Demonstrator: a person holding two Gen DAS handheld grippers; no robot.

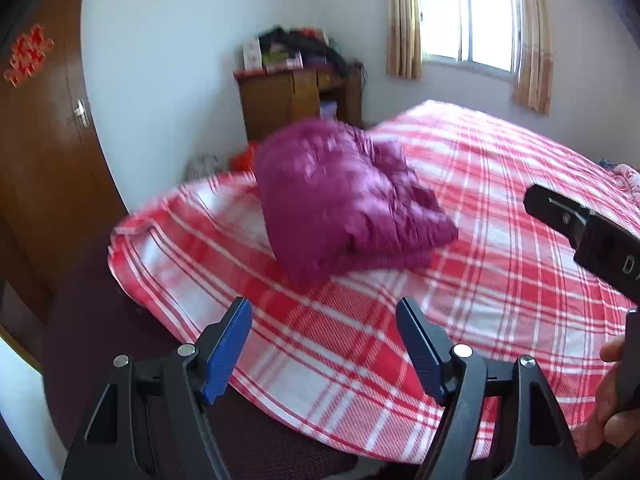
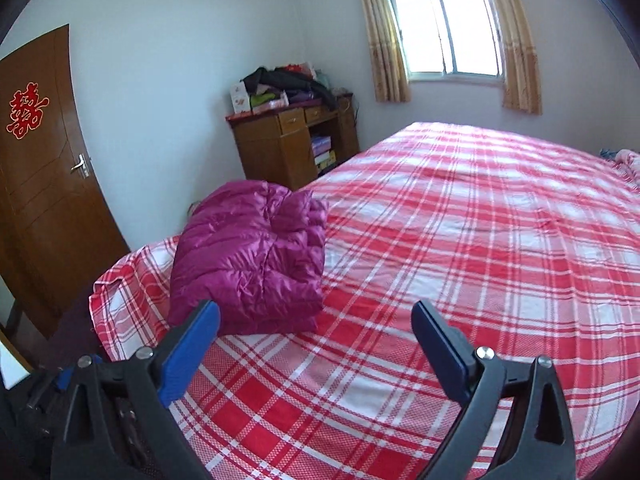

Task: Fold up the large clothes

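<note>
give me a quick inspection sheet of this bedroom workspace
surface: bed with red and white plaid sheet, mostly bare
job's things: magenta puffer jacket lying as a folded bundle near the bed's corner
clutter: pink fabric at the far edge of the bed
grippers: left gripper open, nothing between the fingers; right gripper open, clear of the jacket
cables: nothing seen
surroundings: wooden cabinet piled with clothes and boxes, brown door with a red paper decoration, curtained window

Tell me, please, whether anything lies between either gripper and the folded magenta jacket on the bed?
Nothing visible does. Only bare plaid bedsheet separates the left gripper and the right gripper from the magenta jacket; both grippers are open and empty.
</note>
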